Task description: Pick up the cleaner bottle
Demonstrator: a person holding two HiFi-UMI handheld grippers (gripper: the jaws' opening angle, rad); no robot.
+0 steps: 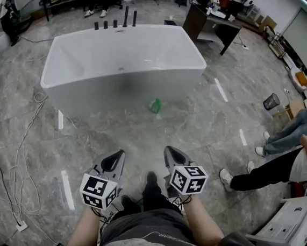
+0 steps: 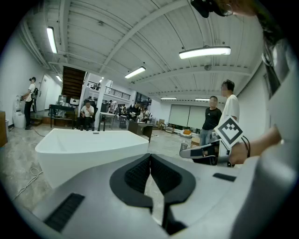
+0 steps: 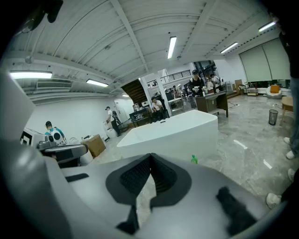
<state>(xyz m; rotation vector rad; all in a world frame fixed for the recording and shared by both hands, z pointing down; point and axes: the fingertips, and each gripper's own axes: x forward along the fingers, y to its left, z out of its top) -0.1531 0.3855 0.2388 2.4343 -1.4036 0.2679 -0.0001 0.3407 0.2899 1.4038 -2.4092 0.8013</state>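
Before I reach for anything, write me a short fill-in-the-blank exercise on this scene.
1. The cleaner bottle on the floor is ____ in colour.
2. It sits in front of a large white ____.
3. The left gripper and the right gripper both have their fingers ____, with nothing between them.
Missing words: green; bathtub; shut.

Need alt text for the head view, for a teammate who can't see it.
A green cleaner bottle sits on the floor in front of a white bathtub. The left gripper and right gripper, both shut and empty, are near the person's shoes.
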